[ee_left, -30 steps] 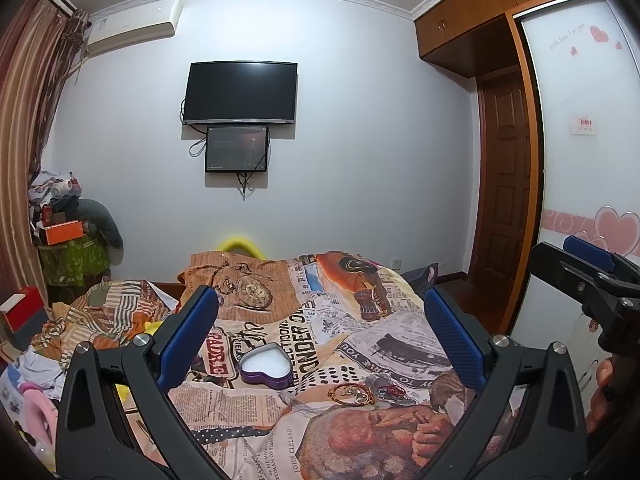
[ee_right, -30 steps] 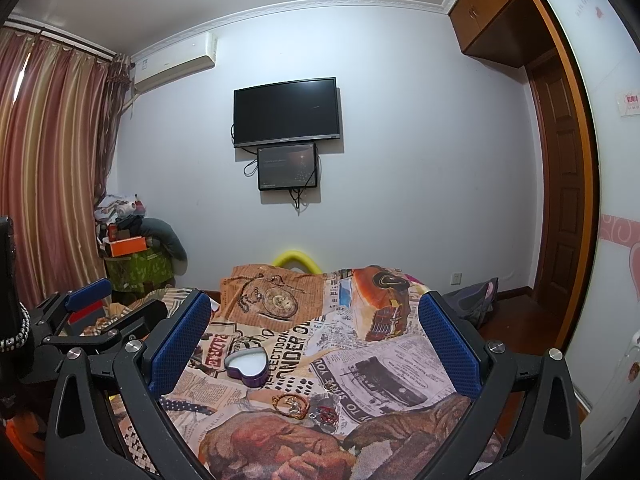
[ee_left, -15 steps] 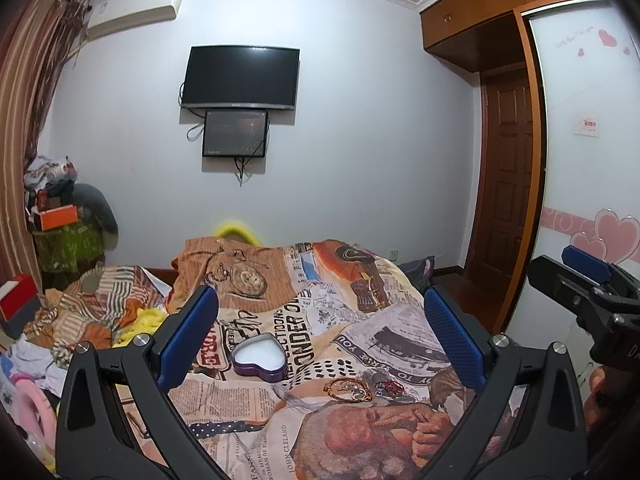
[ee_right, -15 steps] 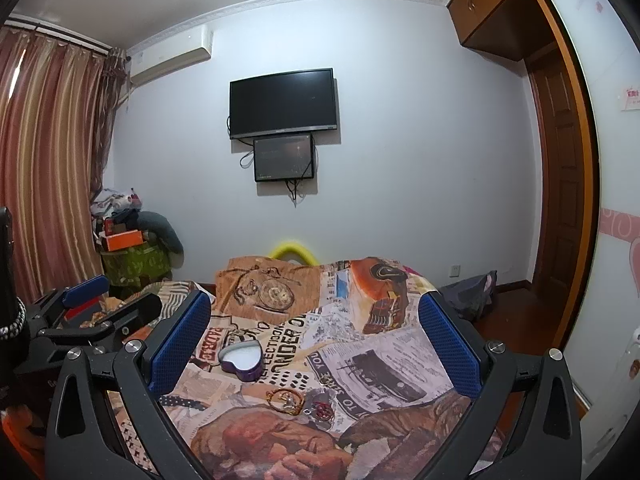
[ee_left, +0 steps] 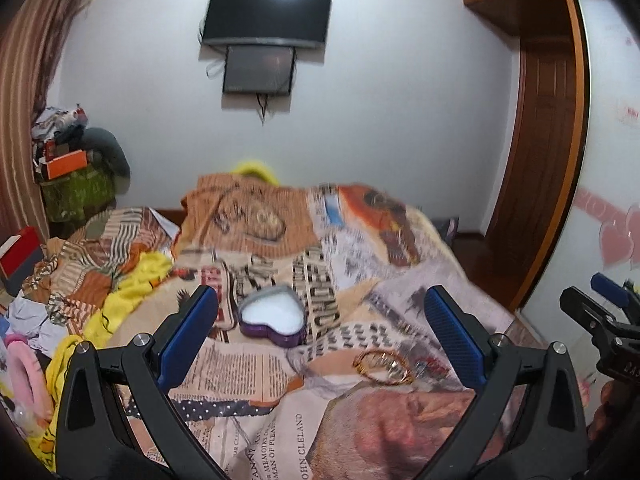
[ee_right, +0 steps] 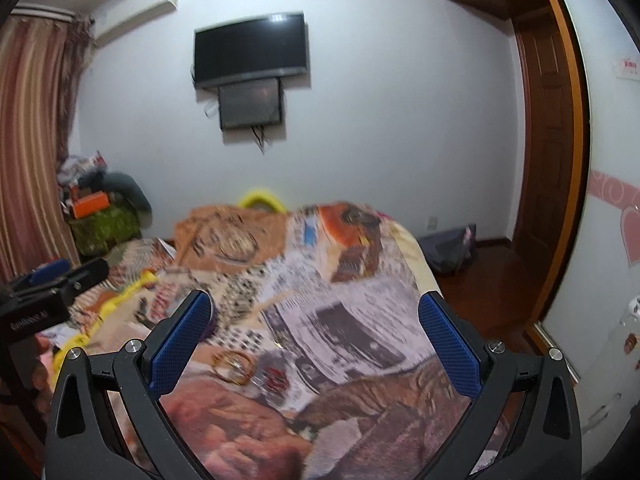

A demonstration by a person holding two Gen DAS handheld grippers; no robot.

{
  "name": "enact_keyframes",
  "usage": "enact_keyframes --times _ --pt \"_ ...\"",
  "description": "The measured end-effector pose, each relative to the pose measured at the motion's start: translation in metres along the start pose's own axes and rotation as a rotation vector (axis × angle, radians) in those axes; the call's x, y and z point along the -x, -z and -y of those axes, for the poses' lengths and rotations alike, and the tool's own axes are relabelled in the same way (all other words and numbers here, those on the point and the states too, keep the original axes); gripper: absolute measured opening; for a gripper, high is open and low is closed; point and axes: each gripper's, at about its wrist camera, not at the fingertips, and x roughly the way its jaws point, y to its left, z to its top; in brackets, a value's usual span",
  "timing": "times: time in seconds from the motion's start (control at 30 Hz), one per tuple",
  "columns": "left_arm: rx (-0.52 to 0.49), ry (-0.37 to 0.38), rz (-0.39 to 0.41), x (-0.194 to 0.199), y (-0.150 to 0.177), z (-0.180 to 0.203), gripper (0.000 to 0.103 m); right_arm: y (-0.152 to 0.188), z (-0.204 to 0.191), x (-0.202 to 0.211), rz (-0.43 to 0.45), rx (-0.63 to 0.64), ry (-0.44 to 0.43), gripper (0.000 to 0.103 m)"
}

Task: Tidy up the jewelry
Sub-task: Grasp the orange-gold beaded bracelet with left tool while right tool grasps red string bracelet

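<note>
A purple heart-shaped box (ee_left: pixel 274 320) with a white inside lies open on the patterned bedspread (ee_left: pixel 304 420). A gold bangle (ee_left: pixel 382 366) and small red and silver pieces (ee_left: pixel 430 368) lie to its right. In the right wrist view the bangle (ee_right: pixel 234 364) and small pieces (ee_right: pixel 272 378) lie between the fingers; the box is mostly hidden behind the left finger. My left gripper (ee_left: pixel 320 336) is open and empty above the bed. My right gripper (ee_right: pixel 316 344) is open and empty; it also shows at the right edge of the left wrist view (ee_left: pixel 600 320).
Crumpled clothes and yellow fabric (ee_left: pixel 120 292) lie on the bed's left side. A red box (ee_left: pixel 20 252) and a cluttered stand (ee_left: pixel 72 184) are at far left. A TV (ee_left: pixel 266 14) hangs on the far wall. A wooden door (ee_left: pixel 536 168) and a wardrobe are at right.
Both grippers have tilted down and moved closer to the bed, so the box and the jewelry look larger. Both stay open.
</note>
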Motion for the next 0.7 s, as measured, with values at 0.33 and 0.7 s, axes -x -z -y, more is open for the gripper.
enact_keyframes --times 0.33,0.7 --pt "-0.063 0.088 -0.302 -0.090 0.042 0.008 0.074 0.031 0.018 -0.052 -0.199 0.012 -0.018 0.103" --pt "-0.043 0.239 -0.511 -0.141 0.063 0.017 0.039 0.045 0.019 -0.086 -0.326 0.012 -0.132 0.086"
